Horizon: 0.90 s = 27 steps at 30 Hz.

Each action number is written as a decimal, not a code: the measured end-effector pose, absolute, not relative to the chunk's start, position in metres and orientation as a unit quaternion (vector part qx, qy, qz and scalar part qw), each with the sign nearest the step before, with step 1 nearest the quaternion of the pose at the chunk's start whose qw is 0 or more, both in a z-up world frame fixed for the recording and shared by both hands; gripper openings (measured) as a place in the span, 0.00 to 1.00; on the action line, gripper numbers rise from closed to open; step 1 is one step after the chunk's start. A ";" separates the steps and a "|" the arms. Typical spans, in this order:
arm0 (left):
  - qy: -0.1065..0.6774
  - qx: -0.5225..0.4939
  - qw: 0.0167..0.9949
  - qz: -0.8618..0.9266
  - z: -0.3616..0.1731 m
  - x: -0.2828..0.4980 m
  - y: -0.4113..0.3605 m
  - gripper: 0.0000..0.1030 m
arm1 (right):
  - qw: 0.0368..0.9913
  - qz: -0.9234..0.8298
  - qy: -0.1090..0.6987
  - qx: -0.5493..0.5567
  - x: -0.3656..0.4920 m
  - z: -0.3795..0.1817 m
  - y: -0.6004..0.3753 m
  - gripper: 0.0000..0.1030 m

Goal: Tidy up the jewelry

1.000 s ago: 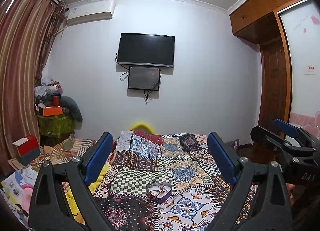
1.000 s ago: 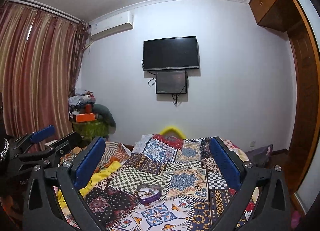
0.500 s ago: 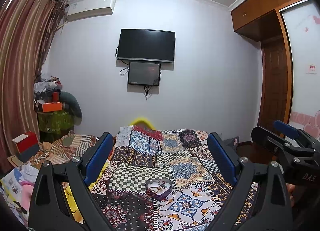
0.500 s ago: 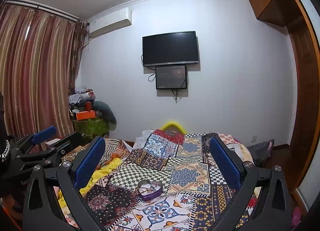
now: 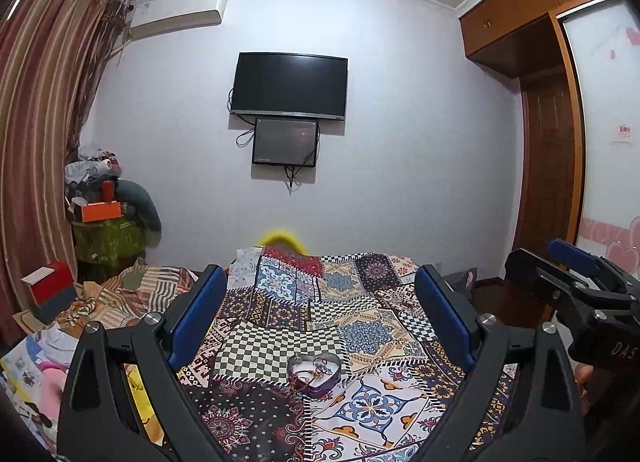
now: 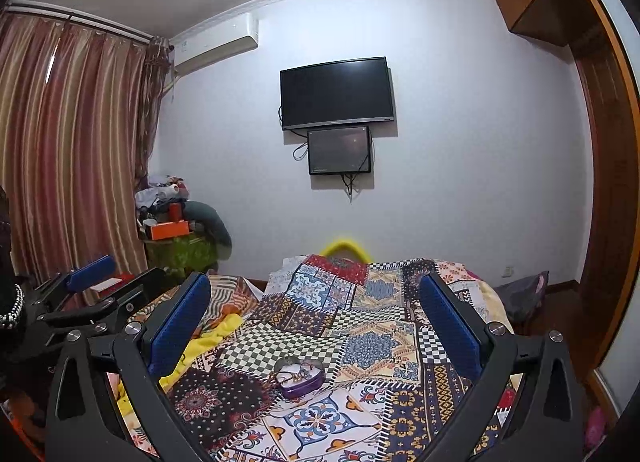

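Note:
A heart-shaped purple jewelry box (image 5: 314,373) with small pieces of jewelry inside sits open on the patchwork bedspread (image 5: 360,326). It also shows in the right wrist view (image 6: 299,377). My left gripper (image 5: 320,302) is open and empty, held above and short of the box. My right gripper (image 6: 316,306) is open and empty too, at about the same distance from it. Each gripper shows at the edge of the other's view: the right gripper (image 5: 576,274) and the left gripper (image 6: 88,282).
The patchwork bedspread (image 6: 380,302) covers a bed. Striped and yellow cloth (image 5: 132,298) is piled to the left. A cluttered stand (image 5: 106,229), curtains (image 5: 36,141), a wall TV (image 5: 290,85) and a wooden wardrobe (image 5: 552,165) surround the bed.
Both views have tilted down a little and drawn slightly nearer the bed. The jewelry box now sits higher in both views. Both grippers stay open.

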<state>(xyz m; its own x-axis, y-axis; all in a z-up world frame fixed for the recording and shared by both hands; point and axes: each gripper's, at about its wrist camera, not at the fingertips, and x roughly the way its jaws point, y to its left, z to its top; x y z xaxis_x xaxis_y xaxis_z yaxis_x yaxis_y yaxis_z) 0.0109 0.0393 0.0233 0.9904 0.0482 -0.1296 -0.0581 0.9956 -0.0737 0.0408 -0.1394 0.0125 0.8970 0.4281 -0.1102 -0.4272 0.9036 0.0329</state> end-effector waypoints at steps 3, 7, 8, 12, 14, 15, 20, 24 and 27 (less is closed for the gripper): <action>0.066 -0.038 0.997 0.025 0.023 0.012 0.039 0.92 | 0.974 0.219 0.059 0.005 0.041 0.013 -0.140 1.00; 0.067 -0.037 0.997 0.023 0.023 0.012 0.038 0.92 | 0.974 0.219 0.059 0.006 0.041 0.014 -0.140 1.00; 0.067 -0.037 0.997 0.021 0.023 0.012 0.038 0.92 | 0.974 0.218 0.059 0.006 0.041 0.013 -0.141 1.00; 0.068 -0.034 0.997 0.018 0.023 0.013 0.037 0.92 | 0.974 0.217 0.060 0.006 0.042 0.013 -0.142 1.00; 0.068 -0.034 0.997 0.017 0.023 0.013 0.036 0.92 | 0.974 0.217 0.060 0.006 0.042 0.013 -0.142 1.00; 0.068 -0.034 0.997 0.016 0.023 0.014 0.036 0.92 | 0.974 0.217 0.060 0.007 0.042 0.013 -0.142 1.00; 0.075 -0.031 0.997 0.009 0.022 0.015 0.036 0.92 | 0.975 0.215 0.059 0.007 0.042 0.014 -0.143 1.00; 0.073 -0.030 0.997 0.008 0.022 0.013 0.035 0.92 | 0.975 0.215 0.059 0.006 0.042 0.013 -0.143 1.00; 0.074 -0.032 0.997 0.004 0.022 0.013 0.036 0.92 | 0.975 0.215 0.059 0.006 0.041 0.013 -0.142 1.00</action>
<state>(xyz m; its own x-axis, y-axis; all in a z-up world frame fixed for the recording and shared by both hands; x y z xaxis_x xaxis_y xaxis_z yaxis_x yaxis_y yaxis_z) 0.0132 0.0358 0.0216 0.9889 0.0023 -0.1486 -0.0118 0.9979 -0.0630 0.0415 -0.1424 0.0126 0.9007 0.4195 -0.1127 -0.4181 0.9076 0.0375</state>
